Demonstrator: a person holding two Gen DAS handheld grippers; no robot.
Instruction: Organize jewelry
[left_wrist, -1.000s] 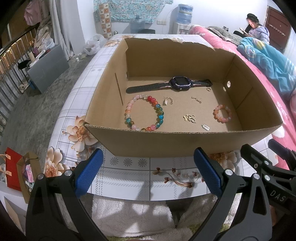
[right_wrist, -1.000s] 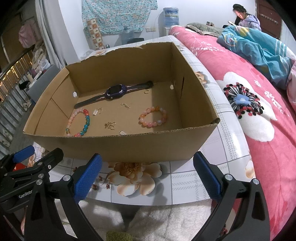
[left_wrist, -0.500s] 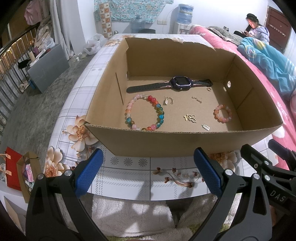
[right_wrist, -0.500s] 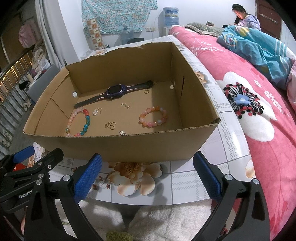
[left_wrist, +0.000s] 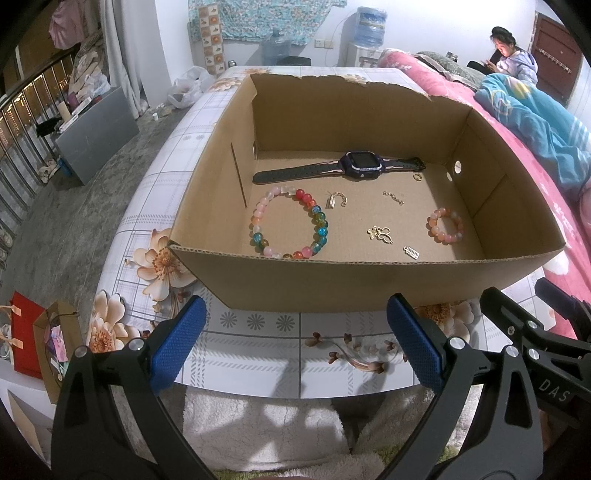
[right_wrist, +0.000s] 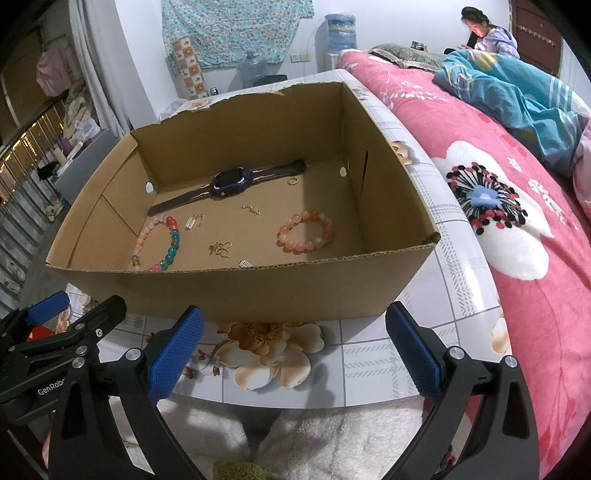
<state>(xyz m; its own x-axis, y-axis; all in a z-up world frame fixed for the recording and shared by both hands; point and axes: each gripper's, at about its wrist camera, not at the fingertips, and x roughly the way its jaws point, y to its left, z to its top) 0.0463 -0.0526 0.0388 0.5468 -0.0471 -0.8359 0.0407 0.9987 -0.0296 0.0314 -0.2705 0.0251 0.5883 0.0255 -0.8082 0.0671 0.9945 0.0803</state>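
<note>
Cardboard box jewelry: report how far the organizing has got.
Done: nothing visibly sorted. The dark smartwatch, multicoloured bead bracelet, pink bead bracelet and small gold charms lie scattered on the brown cardboard box floor. In hand: nothing; left claw and right claw are open, outside the box. Left: everything.

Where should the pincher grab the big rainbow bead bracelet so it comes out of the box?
Probably from straight above, pinching across one stretch of beads on the rainbow bracelet. It lies flat on the floor of the cardboard box as an open ring, so one finger could drop inside the loop and one outside. Its far side, nearer the watch, sits clear of the wall.
</note>
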